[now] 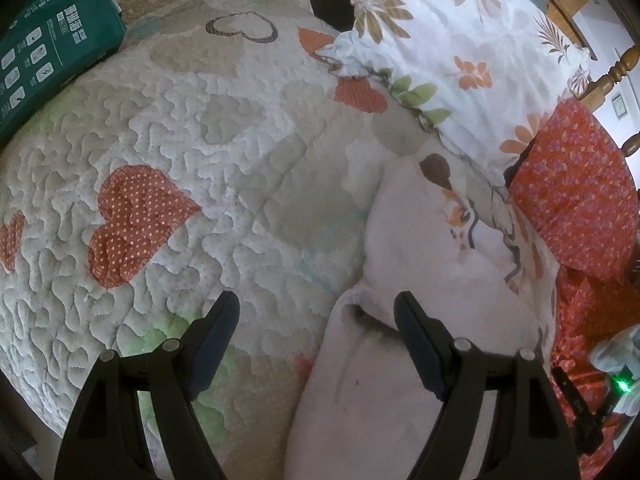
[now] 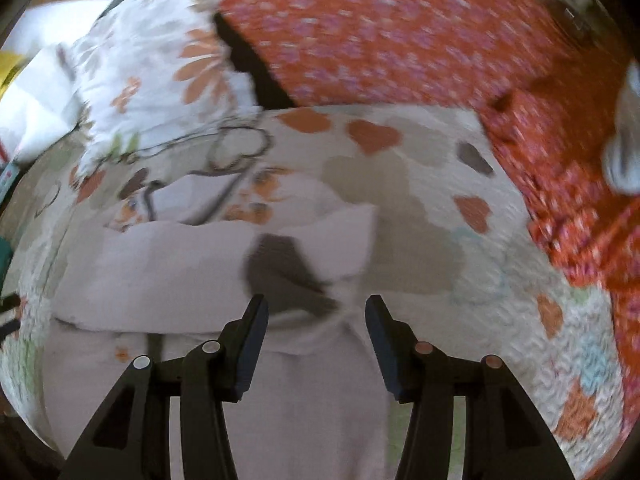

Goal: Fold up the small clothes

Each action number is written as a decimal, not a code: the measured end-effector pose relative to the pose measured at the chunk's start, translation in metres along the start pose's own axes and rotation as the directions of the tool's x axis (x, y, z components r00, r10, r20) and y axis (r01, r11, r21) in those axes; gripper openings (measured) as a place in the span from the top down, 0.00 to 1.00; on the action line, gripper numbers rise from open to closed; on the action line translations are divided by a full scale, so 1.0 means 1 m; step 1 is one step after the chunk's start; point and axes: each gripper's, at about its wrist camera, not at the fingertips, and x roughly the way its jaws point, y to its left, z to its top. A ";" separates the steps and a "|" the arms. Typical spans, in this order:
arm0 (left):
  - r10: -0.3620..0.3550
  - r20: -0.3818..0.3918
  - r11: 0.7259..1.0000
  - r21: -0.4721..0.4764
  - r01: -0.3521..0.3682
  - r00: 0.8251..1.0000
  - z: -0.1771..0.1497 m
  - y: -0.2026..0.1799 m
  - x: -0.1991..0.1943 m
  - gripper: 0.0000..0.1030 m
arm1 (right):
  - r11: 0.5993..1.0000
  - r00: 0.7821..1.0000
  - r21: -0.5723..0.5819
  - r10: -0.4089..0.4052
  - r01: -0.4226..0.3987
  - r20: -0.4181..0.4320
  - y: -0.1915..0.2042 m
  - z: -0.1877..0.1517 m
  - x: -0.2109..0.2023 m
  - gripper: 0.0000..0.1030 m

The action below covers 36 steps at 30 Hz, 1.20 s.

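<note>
Item: small pale pink garment [image 1: 420, 264], lying on the heart-patterned quilt [image 1: 200, 160], just in front of the floral pillow [image 1: 460, 48] and beside the red flowered cloth [image 1: 580, 200]; printed front partly showing toward the pillow; a folded-over flap lies across it in the right wrist view [image 2: 200, 248].

Risks, as judged: the fabric is soft and layered, so one finger may catch only the top layer and pull the flap apart; a pinch set too deep may take up the quilt with the garment; the right wrist view is blurred, which suggests quick motion, and a hasty closing could miss the hem [image 2: 320, 332]; the pillow lies close enough to snag a swept fold.

Left gripper [image 1: 316, 312]: jaws spread wide, holding nothing; right finger over the garment's edge, left finger over bare quilt; tilted down toward the garment.

Right gripper [image 2: 316, 312]: jaws apart, empty; poised just above the garment, straddling the hem near a dark shadow.
</note>
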 end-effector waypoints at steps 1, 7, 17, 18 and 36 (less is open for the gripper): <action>-0.001 0.000 1.000 -0.001 0.001 1.000 0.000 0.000 0.000 0.24 | 1.000 1.000 0.029 0.011 -0.011 -0.006 -0.008 0.000 0.002 0.47; 0.012 -0.012 1.000 0.026 -0.012 1.000 -0.008 -0.008 0.006 0.24 | 0.989 0.992 0.091 0.122 -0.120 -0.014 -0.010 0.007 0.019 0.63; 0.009 -0.024 0.999 0.041 -0.008 1.000 -0.005 -0.012 0.010 0.24 | 0.964 0.969 0.198 0.207 -0.178 -0.132 -0.004 0.019 0.088 0.64; 0.010 -0.024 0.999 0.042 -0.009 1.000 -0.005 -0.012 0.011 0.24 | 0.969 0.970 0.165 0.205 -0.183 -0.128 0.000 0.018 0.084 0.73; 0.067 -0.032 0.992 0.110 -0.063 0.997 -0.024 -0.011 0.015 0.24 | 0.979 0.996 0.193 0.076 -0.065 -0.049 -0.046 -0.042 0.026 0.56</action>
